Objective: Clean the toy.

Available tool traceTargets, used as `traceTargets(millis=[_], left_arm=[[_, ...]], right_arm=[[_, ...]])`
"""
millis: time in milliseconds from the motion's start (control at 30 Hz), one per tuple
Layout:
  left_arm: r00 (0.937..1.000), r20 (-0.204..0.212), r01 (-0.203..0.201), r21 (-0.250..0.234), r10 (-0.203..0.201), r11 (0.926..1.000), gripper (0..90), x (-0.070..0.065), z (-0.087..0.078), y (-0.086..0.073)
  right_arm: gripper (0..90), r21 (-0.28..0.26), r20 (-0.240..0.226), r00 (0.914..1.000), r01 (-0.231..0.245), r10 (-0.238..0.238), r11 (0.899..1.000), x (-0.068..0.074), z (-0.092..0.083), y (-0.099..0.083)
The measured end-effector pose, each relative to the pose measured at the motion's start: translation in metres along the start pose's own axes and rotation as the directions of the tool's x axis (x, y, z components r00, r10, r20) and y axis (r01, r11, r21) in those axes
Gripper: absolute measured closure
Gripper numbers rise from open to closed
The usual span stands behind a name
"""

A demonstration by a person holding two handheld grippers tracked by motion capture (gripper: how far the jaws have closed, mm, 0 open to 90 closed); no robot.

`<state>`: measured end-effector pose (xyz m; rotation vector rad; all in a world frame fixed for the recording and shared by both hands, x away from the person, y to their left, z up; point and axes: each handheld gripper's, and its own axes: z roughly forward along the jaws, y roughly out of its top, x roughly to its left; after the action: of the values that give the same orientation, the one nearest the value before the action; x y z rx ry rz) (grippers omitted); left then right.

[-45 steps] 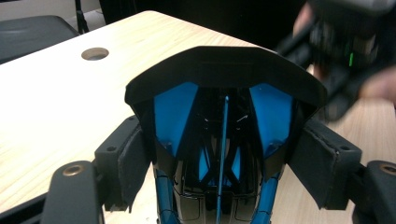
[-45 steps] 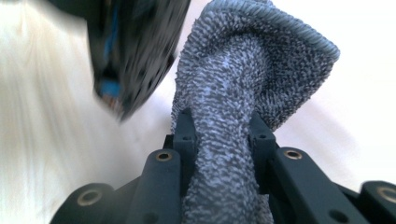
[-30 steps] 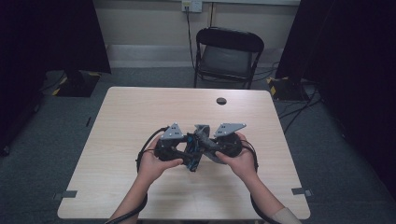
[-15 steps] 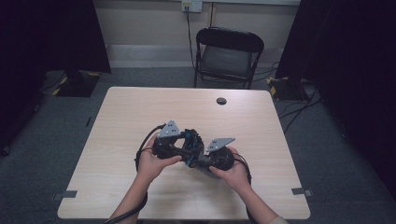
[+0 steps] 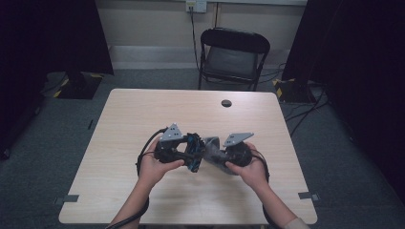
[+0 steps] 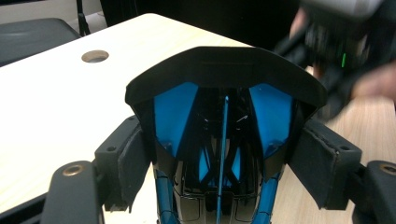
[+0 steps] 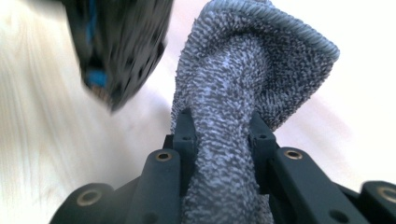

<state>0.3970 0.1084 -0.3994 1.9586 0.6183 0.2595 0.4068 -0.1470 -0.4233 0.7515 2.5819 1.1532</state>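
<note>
1. Cloth [image 7: 229, 107], a grey terry rag, sits pinched between the right gripper [image 7: 223, 128] jaws, bunched above the table [image 5: 143, 119]
2. Left gripper [image 6: 223, 154] has its jaws spread wide around a black-and-blue object [image 6: 224, 107], pads pressing both its sides
3. Both hands meet over the table's near half, cloth touching or just beside that object [image 5: 193, 152]
4. Judged step: wiping the object; next calls for steady left hold while the cloth rubs across its surface

Your left gripper [image 5: 193, 155] jaws stand wide, clamped; right gripper [image 5: 213, 153] jaws pinched near shut, both hands close tog
</note>
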Motion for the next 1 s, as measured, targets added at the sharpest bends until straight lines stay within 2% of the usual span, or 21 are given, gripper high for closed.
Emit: traceTargets(millis=[200,433,667,867,933,1000], left_arm=[[0.9999,0.013,-0.011,0.024,0.01,0.9996,25.3,-0.002,0.006,0.002],[0.9995,0.029,-0.016,0.051,0.014,0.9986,25.3,-0.005,0.01,0.003],[1.0,0.004,-0.003,0.081,0.003,0.9967,25.3,0.0,0.01,0.004],[0.9995,-0.031,0.01,0.093,-0.007,0.9956,25.3,0.007,0.007,0.005],[0.9995,-0.03,0.011,0.093,-0.008,0.9956,25.3,0.007,0.007,0.005],[0.9998,-0.019,0.005,0.093,-0.003,0.9956,25.3,0.005,0.007,0.005]], right_arm=[[71.4,-0.063,0.044,0.999,0.014,-0.012,0.998,-0.013,-0.028,0.034],[71.4,-0.102,0.043,0.999,0.018,-0.013,0.995,-0.012,-0.033,0.056],[71.4,-0.105,0.013,0.999,0.043,-0.042,0.994,-0.003,-0.029,0.057],[71.5,-0.126,-0.008,0.9987,0.048,-0.049,0.991,-0.003,-0.034,0.051],[71.5,-0.125,-0.001,0.9988,0.048,-0.049,0.991,-0.003,-0.038,0.051],[71.5,-0.128,0.021,0.9994,0.031,-0.028,0.991,-0.006,-0.043,0.052]])
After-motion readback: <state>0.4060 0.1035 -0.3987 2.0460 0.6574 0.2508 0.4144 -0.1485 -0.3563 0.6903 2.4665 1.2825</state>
